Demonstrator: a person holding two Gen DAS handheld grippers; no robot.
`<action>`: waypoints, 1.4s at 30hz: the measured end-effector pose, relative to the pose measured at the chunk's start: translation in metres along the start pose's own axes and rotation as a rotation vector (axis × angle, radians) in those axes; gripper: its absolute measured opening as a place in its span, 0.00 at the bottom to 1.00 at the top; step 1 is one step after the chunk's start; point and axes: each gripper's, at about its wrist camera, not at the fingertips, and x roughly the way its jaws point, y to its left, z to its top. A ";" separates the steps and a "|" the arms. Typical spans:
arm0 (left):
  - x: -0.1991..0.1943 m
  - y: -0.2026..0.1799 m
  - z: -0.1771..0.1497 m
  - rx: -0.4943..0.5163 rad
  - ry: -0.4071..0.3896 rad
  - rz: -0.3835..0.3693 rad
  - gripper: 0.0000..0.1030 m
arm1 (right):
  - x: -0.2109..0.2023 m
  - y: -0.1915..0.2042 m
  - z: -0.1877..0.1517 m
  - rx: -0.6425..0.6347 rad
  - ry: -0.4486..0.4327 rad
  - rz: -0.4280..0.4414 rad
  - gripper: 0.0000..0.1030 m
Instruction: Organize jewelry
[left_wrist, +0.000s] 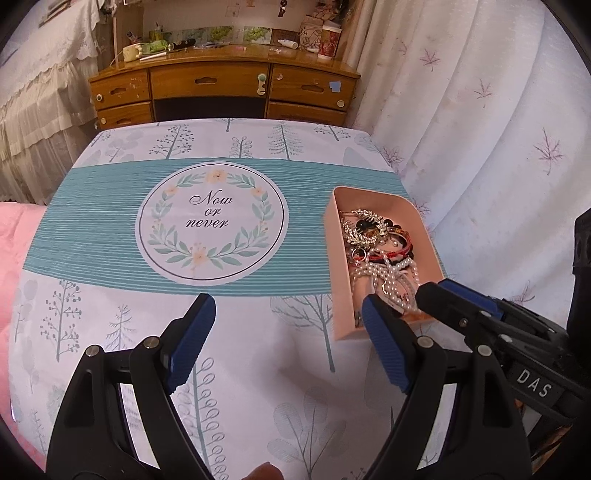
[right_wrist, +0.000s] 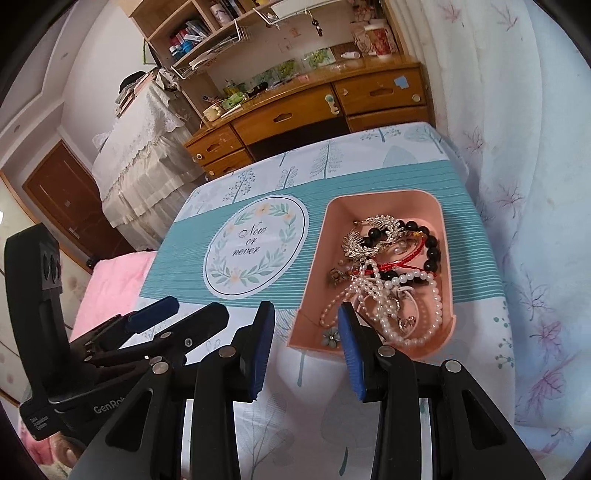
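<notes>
A pink tray (left_wrist: 334, 258) stands on the table's right side and holds a tangle of jewelry: a white pearl necklace (left_wrist: 386, 271), a black bead bracelet (right_wrist: 430, 251), a silver rhinestone comb (right_wrist: 369, 236), red cords and a small flower piece (right_wrist: 332, 336). The tray also shows in the right wrist view (right_wrist: 317, 273). My left gripper (left_wrist: 290, 314) is open and empty, low over the cloth just left of the tray's near end. My right gripper (right_wrist: 306, 321) is open and empty, its jaws astride the tray's near left corner. The right gripper also shows in the left wrist view (left_wrist: 458, 299).
The table carries a tree-print cloth with a teal band and a "Now or never" wreath (left_wrist: 210, 216). A wooden desk with drawers (left_wrist: 221, 86) stands behind it. White curtains (left_wrist: 480, 129) hang to the right. A pink blanket (left_wrist: 11, 258) lies at the left.
</notes>
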 end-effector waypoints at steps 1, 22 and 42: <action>-0.004 0.000 -0.003 0.005 -0.002 0.002 0.77 | -0.003 0.002 -0.003 -0.006 -0.005 -0.011 0.35; -0.096 -0.001 -0.077 0.032 -0.090 0.152 0.78 | -0.098 0.061 -0.092 -0.137 -0.150 -0.109 0.55; -0.099 0.009 -0.099 0.011 -0.115 0.236 0.78 | -0.094 0.073 -0.119 -0.153 -0.142 -0.141 0.55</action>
